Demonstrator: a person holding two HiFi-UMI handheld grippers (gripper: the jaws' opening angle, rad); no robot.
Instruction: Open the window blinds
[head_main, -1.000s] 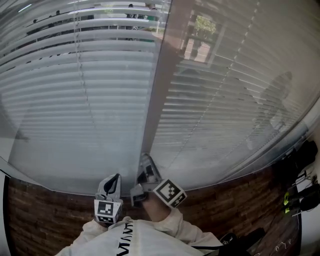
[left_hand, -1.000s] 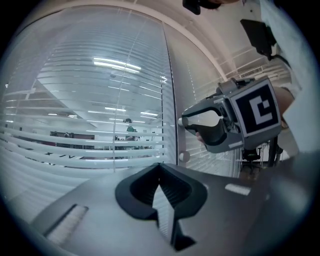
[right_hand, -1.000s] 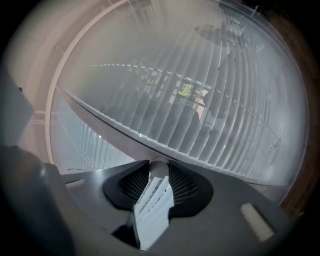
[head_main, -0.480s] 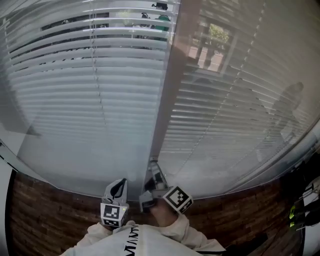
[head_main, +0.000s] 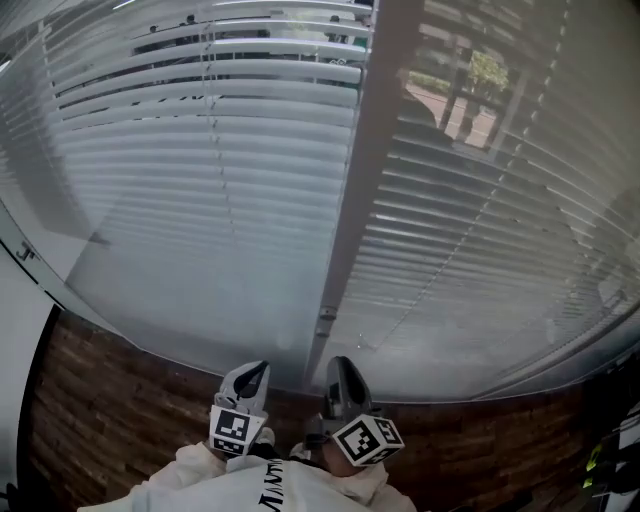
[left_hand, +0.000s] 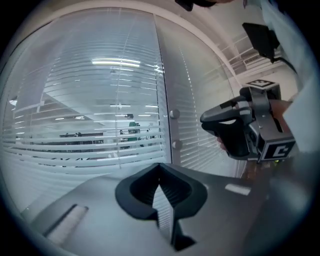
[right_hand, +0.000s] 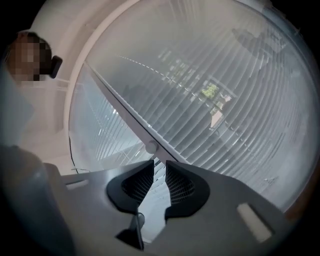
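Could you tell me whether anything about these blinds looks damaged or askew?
Nothing stands out: the slats of the left-hand blind and the right-hand blind run even and parallel, none visibly bent or hanging loose.

1. A brown brick-patterned floor (head_main: 110, 400) is running along the foot of the window.
2. A pale upright mullion (head_main: 350, 190) is dividing two glass panes and carrying round knobs (left_hand: 173, 114).
3. Ceiling lights (left_hand: 116, 62) are reflecting in the left pane.
4. A green tree (head_main: 487, 72) is showing outside, at the right.
5. A white wall (head_main: 18, 330) is bordering the left edge.
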